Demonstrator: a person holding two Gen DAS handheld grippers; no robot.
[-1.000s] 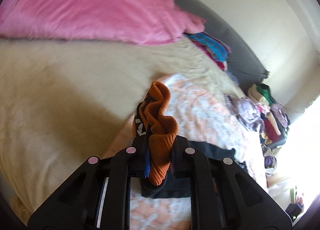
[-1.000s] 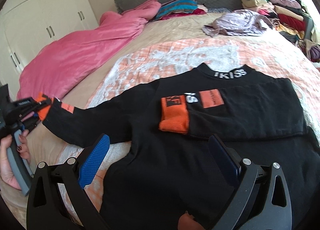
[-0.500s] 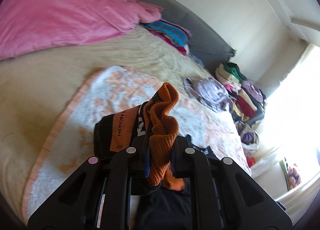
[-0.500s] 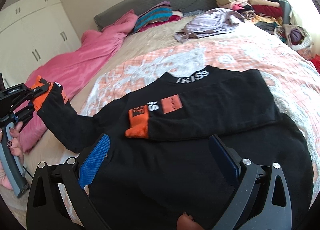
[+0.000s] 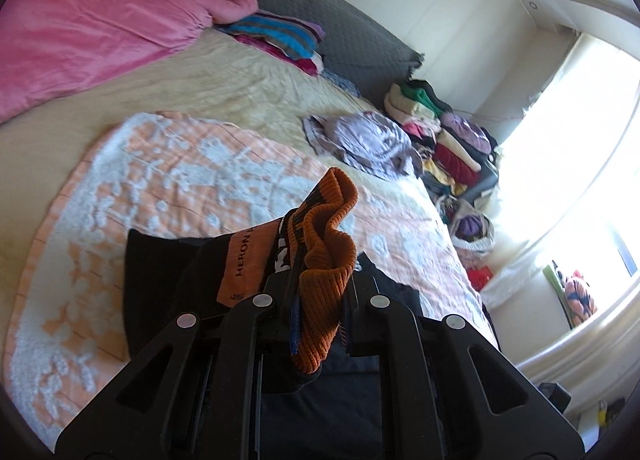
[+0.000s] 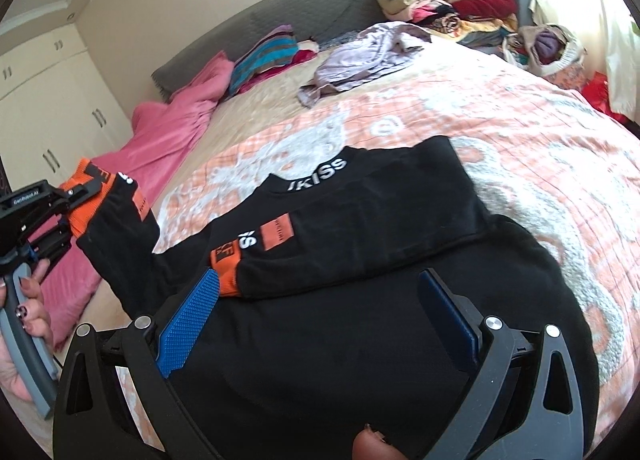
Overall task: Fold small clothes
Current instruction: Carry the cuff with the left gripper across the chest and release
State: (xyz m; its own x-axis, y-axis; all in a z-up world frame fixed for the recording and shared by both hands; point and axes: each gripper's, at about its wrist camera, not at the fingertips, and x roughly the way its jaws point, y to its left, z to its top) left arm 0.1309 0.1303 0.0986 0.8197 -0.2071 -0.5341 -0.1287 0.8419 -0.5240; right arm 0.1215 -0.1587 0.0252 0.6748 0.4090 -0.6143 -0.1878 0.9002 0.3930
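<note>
A black sweater [image 6: 360, 340] with orange cuffs lies flat on the orange and white blanket [image 6: 540, 148]. Its right sleeve is folded across the chest, orange cuff [image 6: 226, 264] near the middle. My left gripper [image 5: 316, 292] is shut on the other sleeve's orange cuff [image 5: 328, 256] and holds that sleeve lifted at the sweater's left side; it also shows in the right wrist view [image 6: 68, 204]. My right gripper [image 6: 320, 320] is open and empty, hovering over the sweater's lower body.
A pink duvet [image 6: 172, 132] lies along the bed's left side. Striped folded clothes [image 6: 264, 56] and a lilac garment [image 6: 368, 48] sit near the grey headboard [image 6: 280, 16]. A pile of clothes [image 6: 460, 0] stands at the far right.
My left gripper has carried the held cuff inward toward the sweater's body, and the sleeve has bent over. My right gripper has stayed open and shifted slightly closer over the sweater.
</note>
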